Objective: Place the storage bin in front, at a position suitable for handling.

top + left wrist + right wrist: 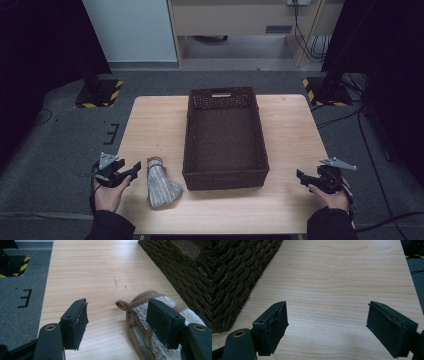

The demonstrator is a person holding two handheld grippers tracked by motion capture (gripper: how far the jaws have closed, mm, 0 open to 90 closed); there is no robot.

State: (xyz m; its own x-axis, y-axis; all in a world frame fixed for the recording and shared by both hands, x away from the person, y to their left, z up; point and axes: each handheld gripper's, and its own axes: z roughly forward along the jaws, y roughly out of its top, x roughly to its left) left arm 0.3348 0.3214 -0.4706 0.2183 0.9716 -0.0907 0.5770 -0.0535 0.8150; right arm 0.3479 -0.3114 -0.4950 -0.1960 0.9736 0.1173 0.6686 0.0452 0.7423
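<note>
The table (pixel 295 125) fills the middle of the high view, its pale top bare at left and right of the basket (pixel 224 172), a dark woven box standing in the centre and reaching from near the far edge almost to the near one. The high view alone shows the basket's inside, which holds nothing; the gripper views show just its woven wall, upper right in the left gripper view, upper left in the right one.

The slipper (pixel 161 186), grey and fuzzy with a brown rim, lies at lower left of the high view, just beside the basket's near left corner. The left gripper view adds its brown laces, lower right.

The left gripper (pixel 129 172) sits at the table's left edge, just beside the slipper, jaws open with bare wood between them. The right gripper (pixel 303 177) hangs over the table near its right edge, lower right, jaws wide apart over bare wood.
</note>
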